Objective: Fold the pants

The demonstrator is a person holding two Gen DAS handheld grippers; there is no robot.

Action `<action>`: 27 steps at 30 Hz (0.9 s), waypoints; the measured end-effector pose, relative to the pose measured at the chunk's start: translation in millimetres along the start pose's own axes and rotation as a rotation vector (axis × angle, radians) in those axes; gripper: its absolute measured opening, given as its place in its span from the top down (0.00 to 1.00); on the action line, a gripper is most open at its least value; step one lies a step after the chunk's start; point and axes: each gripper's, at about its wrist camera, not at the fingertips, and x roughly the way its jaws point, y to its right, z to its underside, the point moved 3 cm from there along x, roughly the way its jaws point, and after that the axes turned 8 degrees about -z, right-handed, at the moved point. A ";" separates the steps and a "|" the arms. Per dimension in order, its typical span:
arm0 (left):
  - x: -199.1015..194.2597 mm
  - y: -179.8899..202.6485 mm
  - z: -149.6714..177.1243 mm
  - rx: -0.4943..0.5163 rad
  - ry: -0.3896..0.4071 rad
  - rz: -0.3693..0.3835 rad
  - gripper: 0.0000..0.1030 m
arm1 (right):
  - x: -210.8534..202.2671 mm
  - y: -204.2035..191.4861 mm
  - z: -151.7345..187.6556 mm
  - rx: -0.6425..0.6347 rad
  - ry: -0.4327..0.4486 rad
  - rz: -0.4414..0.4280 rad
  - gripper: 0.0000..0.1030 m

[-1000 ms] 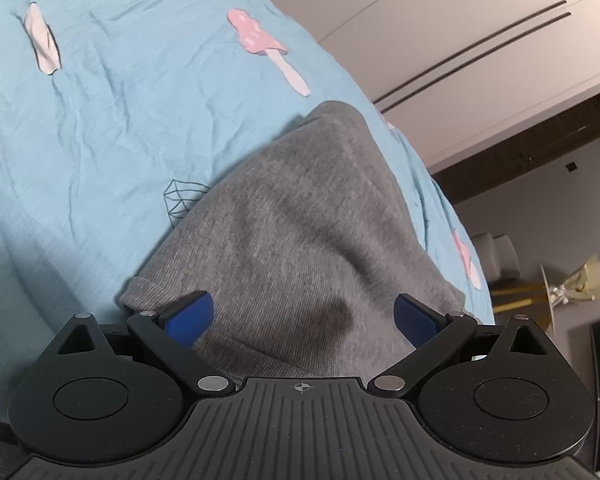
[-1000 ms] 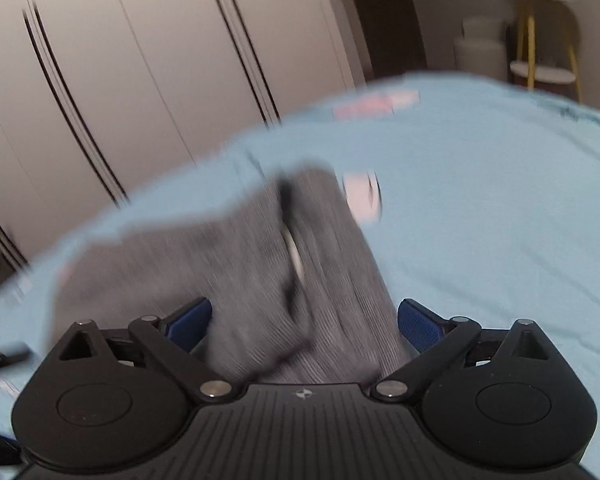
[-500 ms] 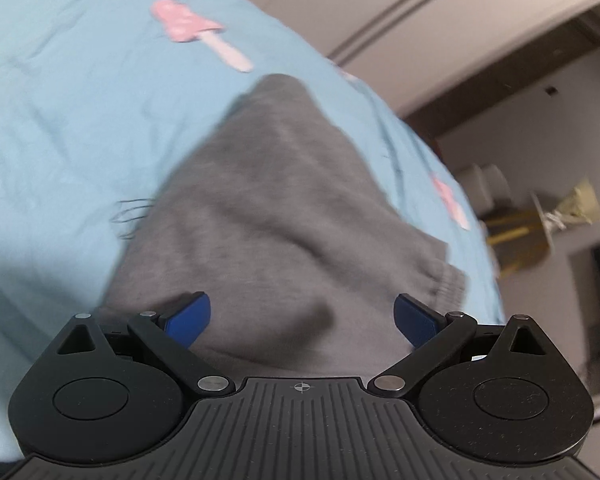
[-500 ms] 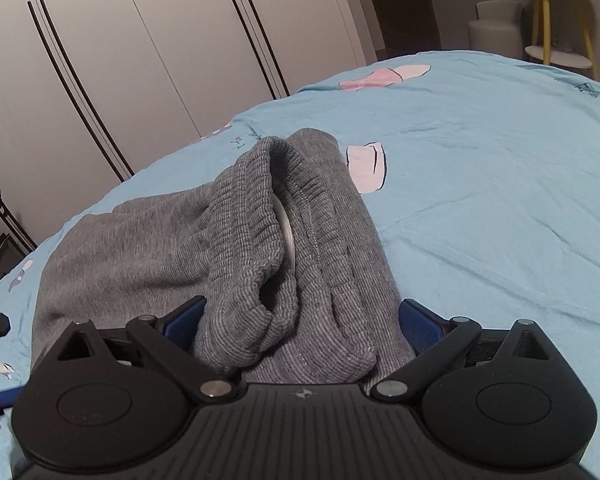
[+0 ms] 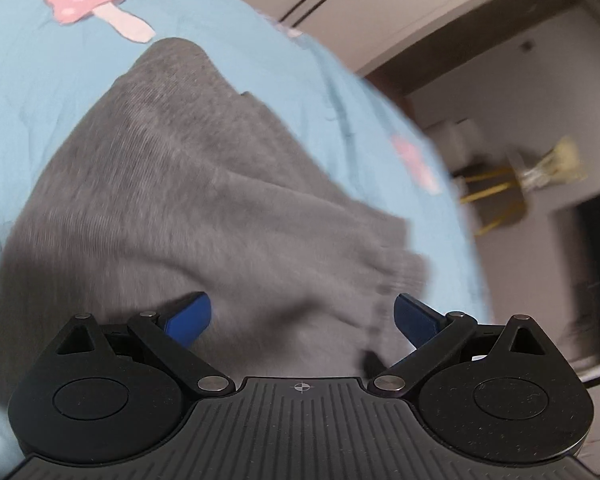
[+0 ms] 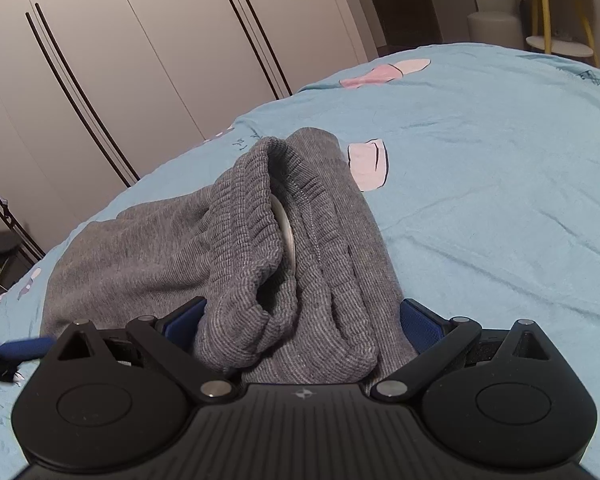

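Grey knit pants [image 5: 188,200] lie folded on a light blue bedsheet [image 5: 40,80] with mushroom prints. My left gripper [image 5: 300,320] is open and low over one end of the pants, with grey cloth lying between its blue fingers [image 5: 188,318]. The view is blurred by motion. In the right wrist view the ribbed waistband [image 6: 256,232] is bunched up, with a pale label inside it. My right gripper [image 6: 300,320] is open, its wide-spread fingers standing on either side of the waistband. A blue fingertip of the left gripper [image 6: 24,348] shows at the left edge.
White wardrobe doors [image 6: 140,60] stand beyond the bed's far edge. A yellow-legged side table [image 6: 556,4] and a pale round stool [image 6: 496,16] are off the bed's corner. The bedsheet [image 6: 500,200] stretches away to the right of the pants.
The left gripper has swung and moved closer over the pants, so the cloth now fills more of its view. The right gripper has settled at the waistband and holds nearly still.
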 end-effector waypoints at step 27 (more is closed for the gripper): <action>-5.7 -109.9 -41.1 0.043 -0.006 0.044 0.03 | 1.4 8.7 -2.7 0.028 -0.013 -0.060 0.04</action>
